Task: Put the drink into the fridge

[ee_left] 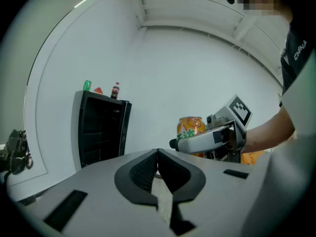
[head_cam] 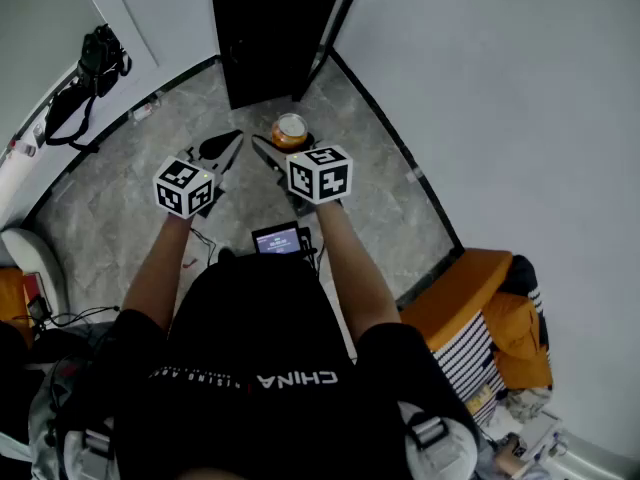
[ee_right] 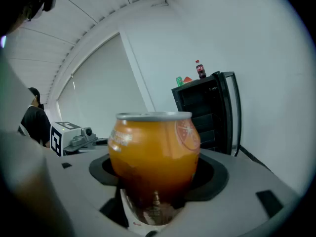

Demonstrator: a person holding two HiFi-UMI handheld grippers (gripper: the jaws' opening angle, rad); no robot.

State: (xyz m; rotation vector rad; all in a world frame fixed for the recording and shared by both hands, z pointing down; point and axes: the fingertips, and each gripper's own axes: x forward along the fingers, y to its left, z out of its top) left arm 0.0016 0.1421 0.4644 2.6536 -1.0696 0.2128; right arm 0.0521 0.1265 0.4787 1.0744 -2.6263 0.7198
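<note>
An orange drink can (ee_right: 154, 157) stands upright between the wide-set jaws of my right gripper (head_cam: 287, 140), which is shut on it and holds it above the floor. From the head view the can's top (head_cam: 290, 128) shows just in front of the marker cube. My left gripper (ee_left: 158, 153) is shut and holds nothing; it hangs level with the right gripper (ee_left: 197, 139), to its left. The black fridge (head_cam: 265, 28) stands ahead in the corner; its door looks ajar. It also shows as the black fridge (ee_left: 101, 127) and the black fridge (ee_right: 210, 112).
A small dark bottle (ee_right: 200, 69), a green can (ee_right: 179, 81) and a red item sit on the fridge top. A black bag (head_cam: 95, 68) hangs on the left wall. An orange seat (head_cam: 465, 288) with striped cloth stands at the right. Cables lie on the grey floor (head_cam: 120, 198).
</note>
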